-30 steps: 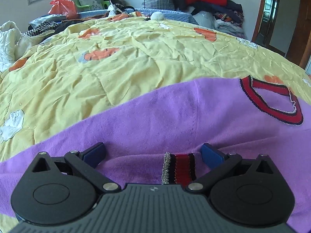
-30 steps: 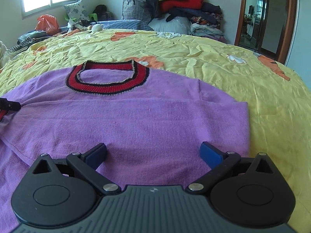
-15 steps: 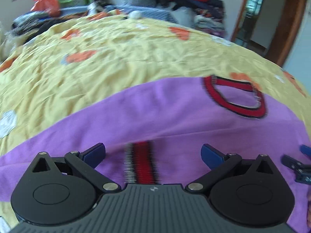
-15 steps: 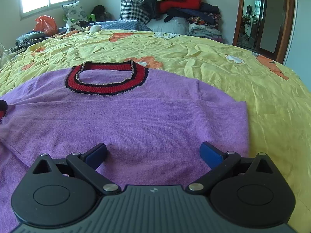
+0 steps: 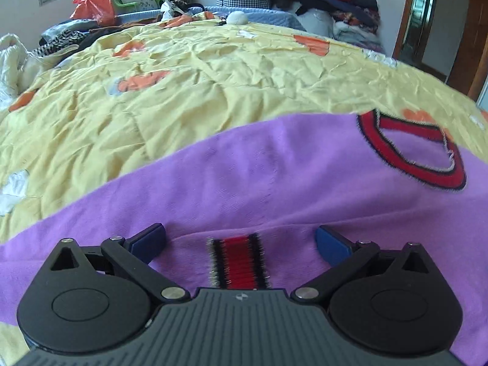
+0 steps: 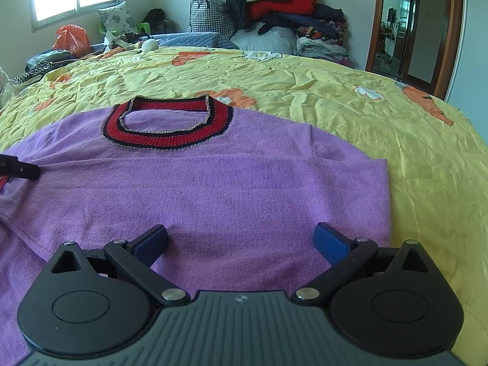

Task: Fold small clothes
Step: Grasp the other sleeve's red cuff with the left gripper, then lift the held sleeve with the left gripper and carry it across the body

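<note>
While both grippers, left [image 5: 239, 238] and right [image 6: 241, 238], are hovering wide open, the soft, limp purple sweater [image 6: 213, 189] is inviting a pinch at its striped cuff [image 5: 238, 262].

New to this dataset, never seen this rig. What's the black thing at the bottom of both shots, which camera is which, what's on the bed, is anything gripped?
No robot arm here: a person holds a two-finger gripper in each hand, with a fisheye camera on each looking along its fingers. The black body with blue pads is the left gripper in one view and the right gripper in the other. A purple sweater with a red collar lies flat on a yellow quilt. A striped cuff sits between the left fingers. Both are open; nothing is gripped.
</note>
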A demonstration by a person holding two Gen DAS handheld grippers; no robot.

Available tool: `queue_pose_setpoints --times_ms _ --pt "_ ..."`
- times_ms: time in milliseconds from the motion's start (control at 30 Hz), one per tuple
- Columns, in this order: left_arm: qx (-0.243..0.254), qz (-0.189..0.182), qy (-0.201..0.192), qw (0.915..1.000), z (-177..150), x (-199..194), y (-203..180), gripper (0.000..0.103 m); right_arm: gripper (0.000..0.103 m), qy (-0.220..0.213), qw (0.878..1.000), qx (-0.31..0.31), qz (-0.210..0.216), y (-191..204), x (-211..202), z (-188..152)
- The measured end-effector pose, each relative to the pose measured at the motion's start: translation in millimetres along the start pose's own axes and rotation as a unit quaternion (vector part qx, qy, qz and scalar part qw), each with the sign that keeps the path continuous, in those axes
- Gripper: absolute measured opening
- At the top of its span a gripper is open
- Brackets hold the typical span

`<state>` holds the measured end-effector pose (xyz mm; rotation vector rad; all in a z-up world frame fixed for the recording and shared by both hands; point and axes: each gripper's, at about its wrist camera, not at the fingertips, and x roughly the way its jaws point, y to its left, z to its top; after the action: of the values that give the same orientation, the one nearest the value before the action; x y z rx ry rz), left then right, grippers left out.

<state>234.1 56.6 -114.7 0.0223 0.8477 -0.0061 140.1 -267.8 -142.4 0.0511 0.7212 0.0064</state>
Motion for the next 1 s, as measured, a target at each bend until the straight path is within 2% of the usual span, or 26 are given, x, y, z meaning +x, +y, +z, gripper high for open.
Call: queue_pose_setpoints --times_ms 133,267,600,733,800,867,900,1000 --pt "-0.014 0.019 0.022 0.9995 -1 -13 19 0.103 0.103 0.000 1.000 0.000 0.000 0 0 0" --pt "-0.035 0.031 0.023 0.9986 -9 -40 63 0.103 0.103 0.001 1.000 -0.001 -0.005 2 0 0" --pt "-0.099 0.073 -0.017 0.9923 -59 -117 199 0.103 0.103 0.018 0.999 0.015 -0.034 11 -3 2" --pt "-0.120 0.029 -0.037 0.9917 -88 -137 246 0.103 0.103 0.032 0.998 0.013 -0.048 23 -12 1" --pt "-0.148 -0.021 -0.048 0.9876 -103 -145 271 0.103 0.103 0.033 0.998 0.014 -0.044 31 -18 -2" --pt "-0.187 -0.079 -0.067 0.9770 -117 -151 296 0.103 0.103 0.031 0.999 0.017 -0.039 40 -25 -6" --pt "-0.207 -0.091 -0.075 0.9711 -121 -153 308 0.103 0.103 0.028 0.999 0.018 -0.037 45 -29 -7" --pt "-0.247 -0.092 -0.110 0.9584 -128 -157 336 0.103 0.103 0.020 0.999 0.012 -0.030 64 -41 -12"
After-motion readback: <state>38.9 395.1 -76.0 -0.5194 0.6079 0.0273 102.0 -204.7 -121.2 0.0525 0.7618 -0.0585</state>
